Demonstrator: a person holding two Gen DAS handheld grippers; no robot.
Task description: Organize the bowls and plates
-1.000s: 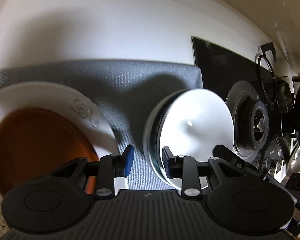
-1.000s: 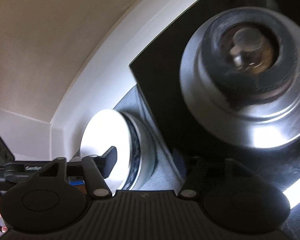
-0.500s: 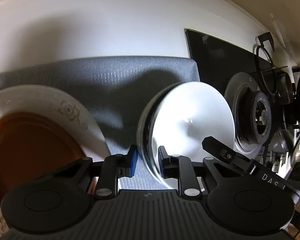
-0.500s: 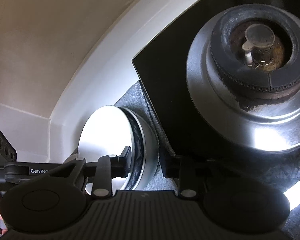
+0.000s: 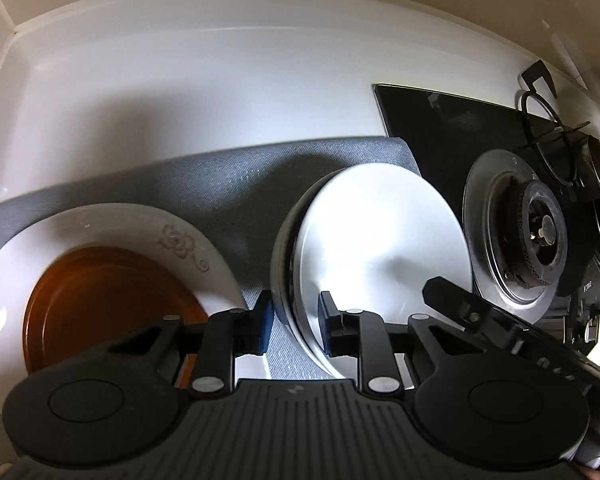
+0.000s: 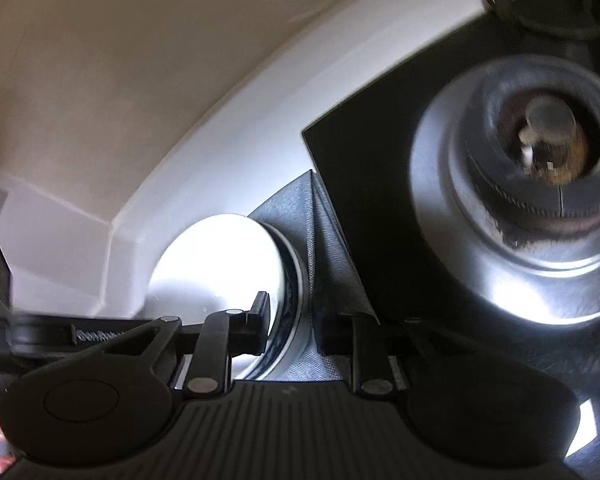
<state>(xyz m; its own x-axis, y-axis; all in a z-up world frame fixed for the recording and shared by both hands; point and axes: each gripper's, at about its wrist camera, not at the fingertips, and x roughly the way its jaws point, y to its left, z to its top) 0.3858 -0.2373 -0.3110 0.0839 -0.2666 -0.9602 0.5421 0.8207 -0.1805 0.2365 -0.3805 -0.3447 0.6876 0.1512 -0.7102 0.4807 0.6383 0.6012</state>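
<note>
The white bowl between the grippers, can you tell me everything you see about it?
The white bowl looks glossy, like ceramic, with a dark bluish band just under its rim. It is round and sits on the grey mat, beside the black stove. The left gripper has one jaw outside its wall and one inside, straddling the near rim; the right gripper straddles the opposite rim the same way. Whether they pinch yet is unclear. It seems empty.

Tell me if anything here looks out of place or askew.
One thing: the white bowl stands tipped up on its edge on the grey mat, with both grippers straddling its rim: left gripper, right gripper. The brown plate lies flat inside the flowered white plate. No spills or damage show.
</note>
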